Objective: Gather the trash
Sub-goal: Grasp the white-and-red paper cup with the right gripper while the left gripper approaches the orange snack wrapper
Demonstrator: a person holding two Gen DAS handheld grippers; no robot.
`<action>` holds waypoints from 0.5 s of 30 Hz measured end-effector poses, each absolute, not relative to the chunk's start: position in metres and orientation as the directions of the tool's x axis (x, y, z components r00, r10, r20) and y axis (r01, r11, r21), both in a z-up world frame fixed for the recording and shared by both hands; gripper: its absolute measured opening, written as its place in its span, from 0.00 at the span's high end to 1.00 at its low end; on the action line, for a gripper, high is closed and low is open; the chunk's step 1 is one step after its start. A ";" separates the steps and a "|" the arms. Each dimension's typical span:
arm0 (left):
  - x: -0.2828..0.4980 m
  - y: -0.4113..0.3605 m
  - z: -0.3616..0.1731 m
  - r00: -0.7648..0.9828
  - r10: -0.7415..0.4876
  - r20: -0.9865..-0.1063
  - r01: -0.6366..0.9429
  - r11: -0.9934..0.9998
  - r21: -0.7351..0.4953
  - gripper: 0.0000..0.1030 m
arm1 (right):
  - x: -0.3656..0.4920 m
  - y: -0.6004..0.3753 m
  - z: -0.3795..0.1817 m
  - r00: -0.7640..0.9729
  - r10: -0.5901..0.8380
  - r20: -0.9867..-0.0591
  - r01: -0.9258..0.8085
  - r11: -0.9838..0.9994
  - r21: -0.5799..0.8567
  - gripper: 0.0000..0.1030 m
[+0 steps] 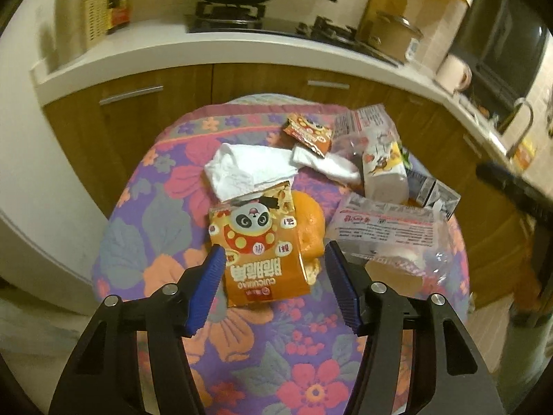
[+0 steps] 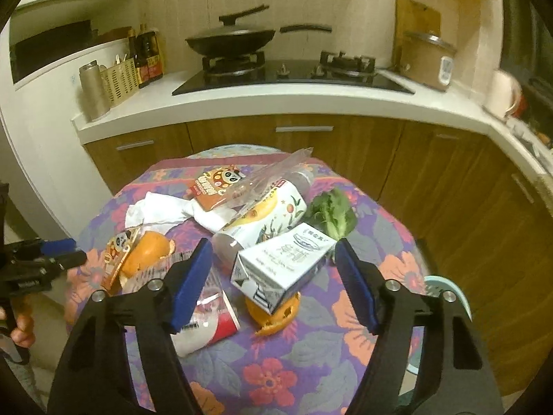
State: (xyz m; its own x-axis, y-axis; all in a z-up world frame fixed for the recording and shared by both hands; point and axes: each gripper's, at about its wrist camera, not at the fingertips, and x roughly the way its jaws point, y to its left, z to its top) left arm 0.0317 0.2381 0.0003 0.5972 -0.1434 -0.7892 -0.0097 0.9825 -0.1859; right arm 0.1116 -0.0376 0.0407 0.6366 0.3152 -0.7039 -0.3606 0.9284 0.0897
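Trash lies on a small round table with a flowered cloth (image 1: 269,356). My left gripper (image 1: 273,252) is open, its blue pads either side of an orange panda snack wrapper (image 1: 259,242) lying over orange peel (image 1: 311,221). My right gripper (image 2: 271,245) is open around a white milk carton (image 2: 283,269) that rests on orange peel (image 2: 276,314). Also on the table are crumpled white tissue (image 1: 245,169), a second panda wrapper (image 2: 214,186), a plastic bottle (image 2: 266,218), a clear wrapper (image 1: 387,224) and a green leaf (image 2: 335,214).
A kitchen counter (image 2: 276,103) with a stove, wok (image 2: 231,39) and pot curves behind the table. Wooden cabinets (image 2: 449,180) stand close behind and to the right. A pale blue rim (image 2: 449,290) shows past the table's right edge. The left gripper shows in the right wrist view (image 2: 52,256).
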 end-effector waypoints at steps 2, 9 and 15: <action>0.038 0.238 0.004 0.589 -0.132 -0.797 -0.001 0.986 -0.164 0.46 | 0.125 -0.037 0.043 0.624 0.333 -0.707 -0.362 0.925 0.115 0.36; 0.009 0.222 -0.001 0.746 0.038 -0.664 -0.061 0.998 -0.011 0.42 | 0.104 -0.031 0.018 0.731 0.354 -0.584 -0.378 0.922 0.085 0.36; -0.016 0.216 -0.030 0.772 0.023 -0.635 -0.114 0.988 -0.103 0.42 | 0.071 -0.047 -0.016 0.753 0.384 -0.535 -0.359 0.920 0.155 0.36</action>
State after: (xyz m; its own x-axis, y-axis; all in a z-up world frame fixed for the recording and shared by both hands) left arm -0.0157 0.2160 -0.0298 0.7722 0.0228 -0.6350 -0.1140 0.9881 -0.1032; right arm 0.0709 -0.0474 -0.0165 0.7527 0.3837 -0.5350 -0.3591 0.9204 0.1547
